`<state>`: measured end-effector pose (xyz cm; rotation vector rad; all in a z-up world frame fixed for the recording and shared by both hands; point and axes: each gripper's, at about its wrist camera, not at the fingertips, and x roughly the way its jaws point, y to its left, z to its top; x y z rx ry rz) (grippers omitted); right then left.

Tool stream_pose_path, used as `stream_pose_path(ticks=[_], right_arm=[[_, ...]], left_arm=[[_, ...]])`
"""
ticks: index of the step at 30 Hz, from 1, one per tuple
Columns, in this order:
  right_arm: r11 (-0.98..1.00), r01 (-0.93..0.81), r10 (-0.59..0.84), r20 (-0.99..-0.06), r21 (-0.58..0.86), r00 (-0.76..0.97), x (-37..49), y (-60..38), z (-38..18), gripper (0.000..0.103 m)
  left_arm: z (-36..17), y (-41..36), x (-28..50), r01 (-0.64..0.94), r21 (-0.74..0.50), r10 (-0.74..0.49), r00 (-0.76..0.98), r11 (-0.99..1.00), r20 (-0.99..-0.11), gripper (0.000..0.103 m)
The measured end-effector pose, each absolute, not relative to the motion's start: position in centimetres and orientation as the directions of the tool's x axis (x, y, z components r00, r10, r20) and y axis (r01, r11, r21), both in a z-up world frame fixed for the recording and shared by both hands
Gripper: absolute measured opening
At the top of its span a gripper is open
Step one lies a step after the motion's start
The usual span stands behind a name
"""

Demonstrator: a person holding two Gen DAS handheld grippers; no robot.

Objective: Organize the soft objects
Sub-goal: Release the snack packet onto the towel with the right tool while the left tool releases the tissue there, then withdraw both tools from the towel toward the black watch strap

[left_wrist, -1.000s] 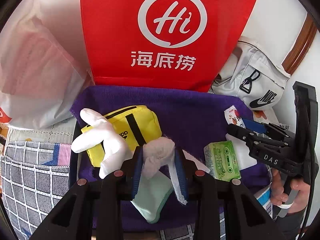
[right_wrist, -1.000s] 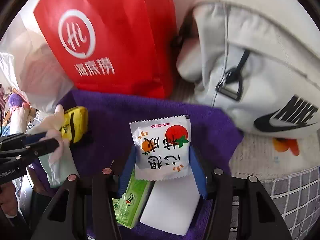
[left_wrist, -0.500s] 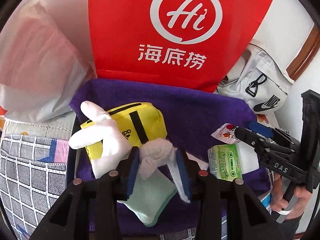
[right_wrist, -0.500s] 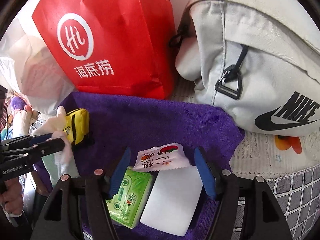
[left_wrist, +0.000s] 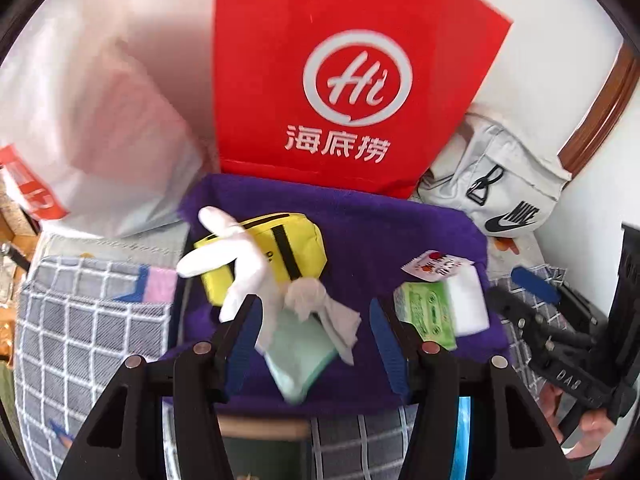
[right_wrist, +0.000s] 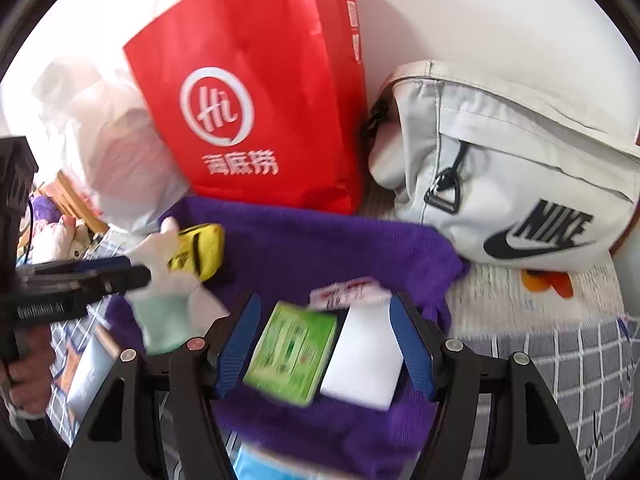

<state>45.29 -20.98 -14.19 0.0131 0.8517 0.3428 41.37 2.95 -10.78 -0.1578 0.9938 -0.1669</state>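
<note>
Now both my grippers are letting go over the purple towel (left_wrist: 400,220). My left gripper (left_wrist: 316,334) has jaws opening, nothing pinched; the white sock (left_wrist: 320,300) lies between them on the mint cloth (left_wrist: 300,356), beside the yellow pouch (left_wrist: 280,248). My right gripper (right_wrist: 324,344) stands released above the green tissue pack (right_wrist: 292,352) and snack sachet (right_wrist: 352,292). I'd lift straight away, snagging nothing. Only the right view shows the grey bag's (right_wrist: 520,160) full front.

A plain white wall (right_wrist: 500,8) stood behind the scene, bordered by a brown wooden frame (left_wrist: 600,116). A grey checked bedcover (right_wrist: 580,364) lay below. Daylight was bright and even; the frames were slightly blurred.
</note>
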Motion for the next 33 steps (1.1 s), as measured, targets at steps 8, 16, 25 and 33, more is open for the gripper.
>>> stream_pose_path(ticks=[8, 16, 25, 33], right_arm=[[0.935, -0.315, 0.329, -0.725, 0.162, 0.605, 36.6, -21.1, -12.9, 0.067], [0.919, -0.342, 0.372, -0.724, 0.198, 0.581, 26.7, -21.1, -14.2, 0.060], [0.901, -0.372, 0.405, -0.737, 0.222, 0.540, 18.7, -20.7, -16.2, 0.044], [0.892, -0.437, 0.352, -0.787, 0.118, 0.507, 16.4, -17.9, -19.5, 0.044]], left_arm=[[-8.8, 5.5, 34.5, 0.009, -0.232, -0.198, 0.555, 0.973, -0.808, 0.054], [-9.5, 7.2, 27.8, -0.036, -0.273, -0.209, 0.551, 0.961, -0.808, 0.054], [-11.6, 7.3, 22.5, -0.040, -0.287, -0.221, 0.539, 0.957, -0.813, 0.054], [-13.7, 8.2, 19.0, -0.040, -0.299, -0.232, 0.534, 0.954, -0.813, 0.054]])
